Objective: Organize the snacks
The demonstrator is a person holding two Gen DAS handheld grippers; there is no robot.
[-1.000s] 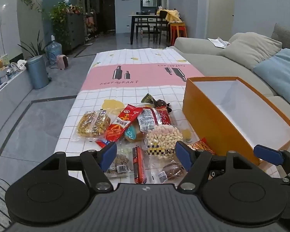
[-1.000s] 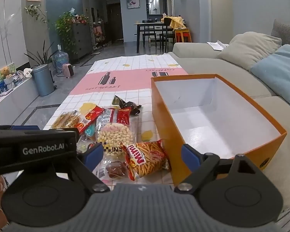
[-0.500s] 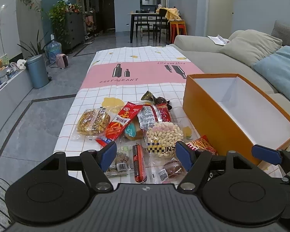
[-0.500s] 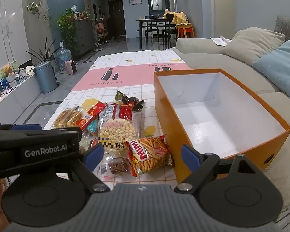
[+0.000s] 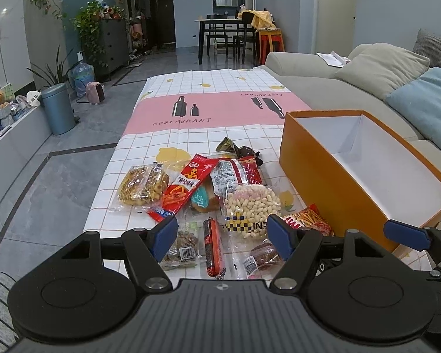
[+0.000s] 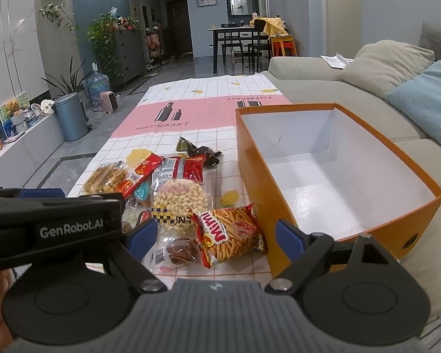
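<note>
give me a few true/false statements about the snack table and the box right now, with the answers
1. The orange box holds no snacks. True.
2. The left hand-held gripper is clamped on the red sausage stick. False: its jaws are open and hold nothing.
3. The Mimi chip bag lies on the tablecloth beside the box. True.
4. The right hand-held gripper is carrying the peanut pack. False: it is open and empty; the pack lies on the cloth.
5. The box has a lid on it. False: its top is open, showing the white inside.
</note>
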